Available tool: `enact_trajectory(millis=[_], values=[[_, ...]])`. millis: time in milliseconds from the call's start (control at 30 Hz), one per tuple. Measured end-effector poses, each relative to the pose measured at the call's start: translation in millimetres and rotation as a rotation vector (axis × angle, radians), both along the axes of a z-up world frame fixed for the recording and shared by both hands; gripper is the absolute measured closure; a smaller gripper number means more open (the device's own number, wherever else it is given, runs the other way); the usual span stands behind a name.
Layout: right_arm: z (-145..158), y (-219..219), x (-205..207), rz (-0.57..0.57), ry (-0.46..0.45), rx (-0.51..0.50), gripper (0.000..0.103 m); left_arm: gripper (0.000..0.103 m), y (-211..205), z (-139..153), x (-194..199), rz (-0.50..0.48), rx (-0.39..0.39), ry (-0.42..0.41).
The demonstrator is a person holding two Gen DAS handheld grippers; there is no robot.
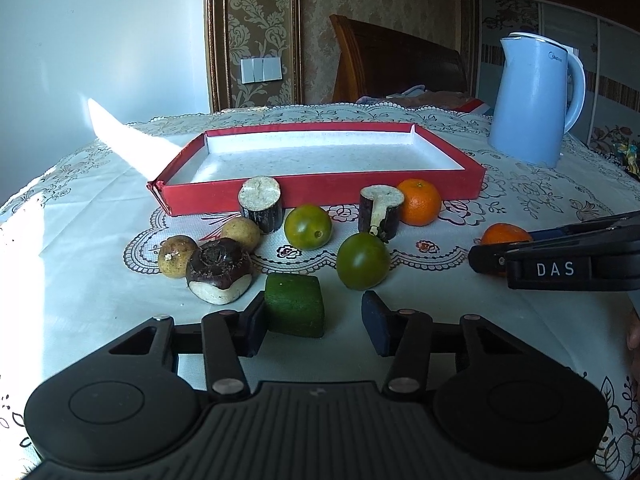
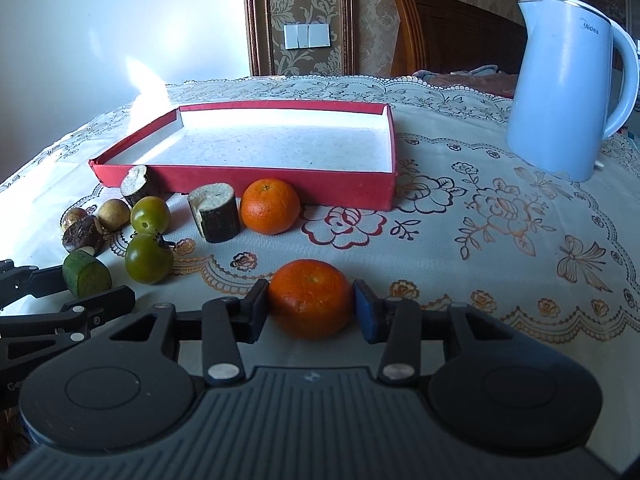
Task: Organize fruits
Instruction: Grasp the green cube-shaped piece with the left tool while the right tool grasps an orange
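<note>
**Each gripper at a fruit, tray still bare**

Left wrist view, left to right: two brown fruits (image 1: 178,256) sit at the left of the cluster, just beside a dark bulb (image 1: 219,270) with a pale cut base. Behind them stands a cut stem piece (image 1: 261,204), then a green fruit (image 1: 308,227), a second stem piece (image 1: 380,213) and an orange (image 1: 419,202) close to the front wall of the red tray (image 1: 320,190). Another green fruit (image 1: 363,261) lies nearer. A blue kettle (image 1: 534,100) stands far right on the tablecloth (image 1: 80,240). This view alone shows a second orange (image 1: 505,234) half hidden behind the right gripper (image 1: 486,260), seen from the side.

The right wrist view shows that orange whole, and the left gripper (image 2: 60,300) from the side at the left edge, by the green block (image 2: 86,274).

The left gripper (image 1: 314,322) is partly spread around the green block (image 1: 294,306): its left pad (image 1: 256,330) touches the block, while a clear gap separates the block from the right pad (image 1: 376,328). No grip yet.

The right gripper (image 2: 310,312) pinches the orange (image 2: 310,298), both pads pressed against its sides. The orange rests on the cloth, well in front of the tray.
</note>
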State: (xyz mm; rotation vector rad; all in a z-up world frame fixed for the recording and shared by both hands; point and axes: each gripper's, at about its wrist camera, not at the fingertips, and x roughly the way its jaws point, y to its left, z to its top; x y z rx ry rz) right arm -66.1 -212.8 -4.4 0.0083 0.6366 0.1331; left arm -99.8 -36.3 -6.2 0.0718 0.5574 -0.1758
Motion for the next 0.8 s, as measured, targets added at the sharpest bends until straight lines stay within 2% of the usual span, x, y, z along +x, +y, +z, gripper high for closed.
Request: enact_trajectory(millis=[267,600,800], values=[[-0.8,3.0,0.1,0.000,-0.003,-0.018,0.061,0.069,1.7,2.0,3.7,0.036,0.004,0.003],[-0.6,7.8,0.0,-0.011,-0.007,-0.042,0.062,0.072,-3.1,2.0,6.4,0.065,0.042,0.001],[0.3,5.8,-0.9,-0.042,-0.019,-0.020,0.062,0.074,-4.5,2.5,6.0,0.074,0.049,-0.003]])
